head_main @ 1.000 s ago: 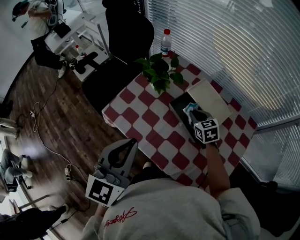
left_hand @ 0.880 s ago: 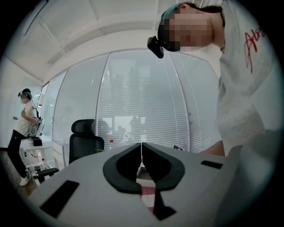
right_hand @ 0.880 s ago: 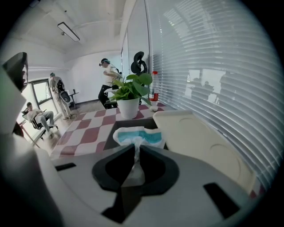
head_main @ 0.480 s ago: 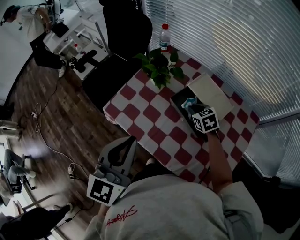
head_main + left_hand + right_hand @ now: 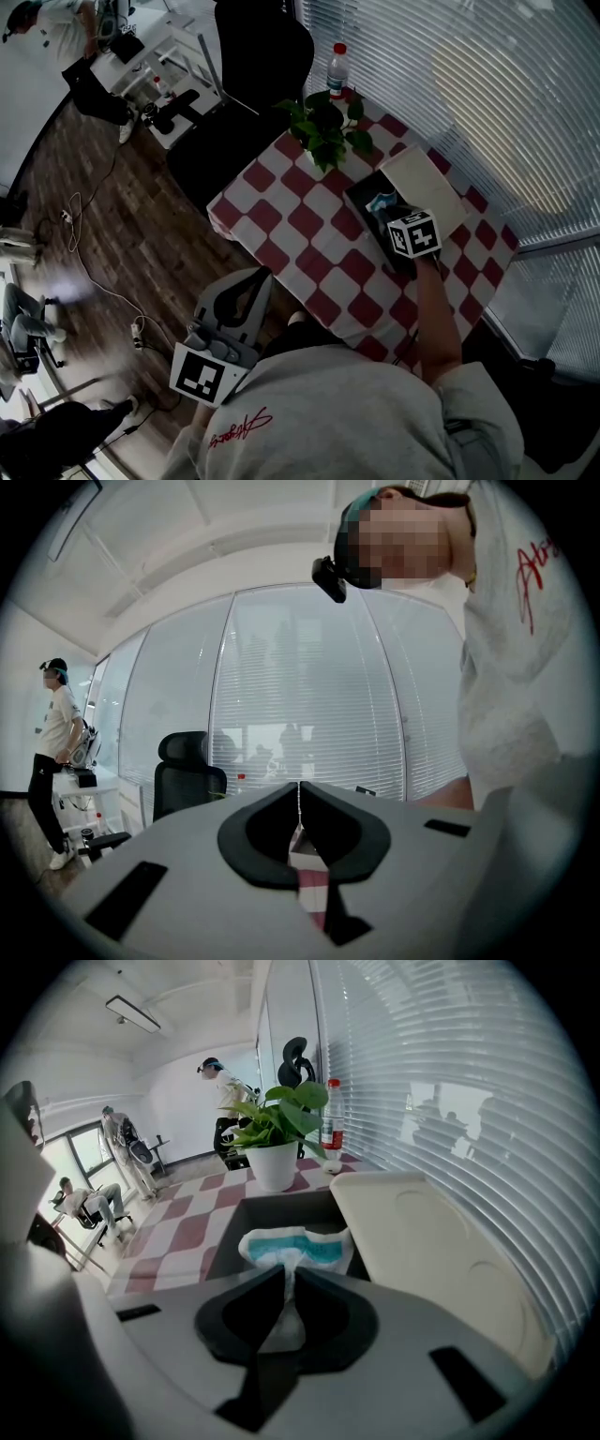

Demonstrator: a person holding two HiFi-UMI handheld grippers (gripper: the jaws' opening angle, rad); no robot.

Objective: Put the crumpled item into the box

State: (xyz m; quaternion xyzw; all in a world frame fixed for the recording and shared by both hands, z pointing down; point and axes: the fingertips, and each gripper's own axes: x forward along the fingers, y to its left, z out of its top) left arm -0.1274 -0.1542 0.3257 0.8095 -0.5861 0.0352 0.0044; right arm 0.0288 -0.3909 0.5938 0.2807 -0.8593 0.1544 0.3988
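Beside a wall of closed window blinds (image 5: 487,84), a small bench (image 5: 281,220) under a red-and-white checked cloth is standing in an office with a dark wooden floor (image 5: 56,253). On the bench, at its blinds side, a dark open box (image 5: 359,197) is lying with its cream lid (image 5: 427,186) just beside it. The right gripper (image 5: 386,217) is tilting down over the box and pinching the crumpled item (image 5: 298,1246), a white and teal wad, between its jaws. The loose end of the wad is spreading out over the box's dark interior; whether it is touching the bottom cannot be told. The left gripper (image 5: 258,277) is idling level off the near edge of the bench, its jaws pressed together with nothing between them. At the far end of the bench a leafy potted plant (image 5: 326,131) is sitting in a white pot, and a clear bottle (image 5: 337,67) with a red cap is standing just behind it. A black office chair (image 5: 258,52) is facing that end. Across the room a person (image 5: 52,21) is standing by a white desk (image 5: 141,61), and a cable (image 5: 94,277) is trailing over the floorboards.
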